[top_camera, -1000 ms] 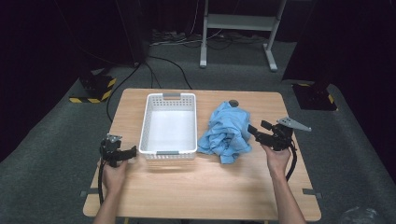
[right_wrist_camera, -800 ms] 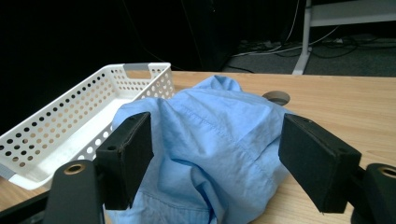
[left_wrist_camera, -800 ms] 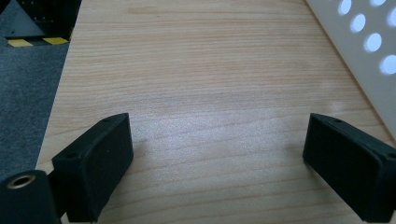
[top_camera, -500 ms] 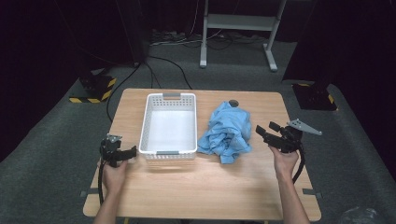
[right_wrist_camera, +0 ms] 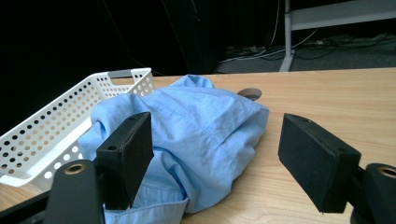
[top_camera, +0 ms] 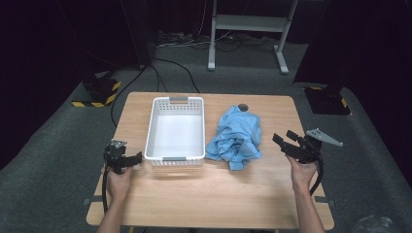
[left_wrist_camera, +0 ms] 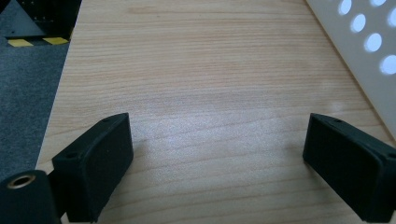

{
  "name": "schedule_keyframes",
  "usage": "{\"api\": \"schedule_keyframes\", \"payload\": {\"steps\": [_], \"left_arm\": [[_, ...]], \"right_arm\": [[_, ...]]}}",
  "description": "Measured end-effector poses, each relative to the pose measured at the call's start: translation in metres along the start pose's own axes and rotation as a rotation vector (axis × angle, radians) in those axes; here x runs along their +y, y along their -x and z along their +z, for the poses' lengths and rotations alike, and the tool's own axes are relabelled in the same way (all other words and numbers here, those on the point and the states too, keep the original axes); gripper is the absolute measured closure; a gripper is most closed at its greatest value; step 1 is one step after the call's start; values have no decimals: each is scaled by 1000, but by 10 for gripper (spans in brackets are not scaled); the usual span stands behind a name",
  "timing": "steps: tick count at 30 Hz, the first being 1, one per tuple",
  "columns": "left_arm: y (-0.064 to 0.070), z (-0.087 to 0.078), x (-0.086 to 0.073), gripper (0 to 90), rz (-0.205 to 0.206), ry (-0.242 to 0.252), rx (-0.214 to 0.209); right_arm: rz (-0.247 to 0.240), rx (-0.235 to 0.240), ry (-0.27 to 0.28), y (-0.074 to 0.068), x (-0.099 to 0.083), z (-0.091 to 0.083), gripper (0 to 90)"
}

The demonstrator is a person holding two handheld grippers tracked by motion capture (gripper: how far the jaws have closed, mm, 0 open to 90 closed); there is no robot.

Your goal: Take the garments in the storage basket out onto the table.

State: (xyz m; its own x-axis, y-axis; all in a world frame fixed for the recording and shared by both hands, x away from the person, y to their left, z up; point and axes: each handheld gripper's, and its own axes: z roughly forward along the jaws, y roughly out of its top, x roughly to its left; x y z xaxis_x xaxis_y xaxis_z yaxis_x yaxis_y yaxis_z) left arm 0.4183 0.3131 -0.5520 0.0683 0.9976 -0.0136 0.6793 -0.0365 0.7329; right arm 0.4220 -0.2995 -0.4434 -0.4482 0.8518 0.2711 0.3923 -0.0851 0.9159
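In the high view, a crumpled blue shirt (top_camera: pixel 235 138) was seen lying on the tabletop (top_camera: pixel 214 194) right of centre, just beside the right wall of an empty white basket (top_camera: pixel 177 130) set toward the left half. The right tongs (top_camera: pixel 286 142) were held near the right edge, spread open and empty, pointed at the shirt but apart from it. The left tongs (top_camera: pixel 134 158) were held by the basket's near left corner, close to the left edge.

In the left gripper view, the left tongs (left_wrist_camera: pixel 217 158) were shown wide open over bare wood, nothing between them; the basket's perforated wall (left_wrist_camera: pixel 369 42) was cut off at the upper right.

In the right gripper view, the right tongs (right_wrist_camera: pixel 215 154) were shown open, the shirt (right_wrist_camera: pixel 196 135) lying ahead and partly behind the left jaw, the basket (right_wrist_camera: pixel 56 126) beyond it.

A risk could be judged: a single loose fold might be pinched, so the shirt would trail and snag on the basket rim. The shirt's collar and sleeves could not be made out in the bundle, and a dark round mark behind it was half hidden.
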Motion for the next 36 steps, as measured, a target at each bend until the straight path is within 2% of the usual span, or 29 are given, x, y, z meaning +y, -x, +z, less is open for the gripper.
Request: {"api": "schedule_keyframes", "payload": {"steps": [20, 36], "left_arm": [[0, 0, 0, 86, 0, 0, 0], [0, 0, 0, 86, -1, 0, 0]], "right_arm": [[26, -22, -34, 9, -22, -5, 264], [25, -26, -89, 5, -41, 6, 270]]}}
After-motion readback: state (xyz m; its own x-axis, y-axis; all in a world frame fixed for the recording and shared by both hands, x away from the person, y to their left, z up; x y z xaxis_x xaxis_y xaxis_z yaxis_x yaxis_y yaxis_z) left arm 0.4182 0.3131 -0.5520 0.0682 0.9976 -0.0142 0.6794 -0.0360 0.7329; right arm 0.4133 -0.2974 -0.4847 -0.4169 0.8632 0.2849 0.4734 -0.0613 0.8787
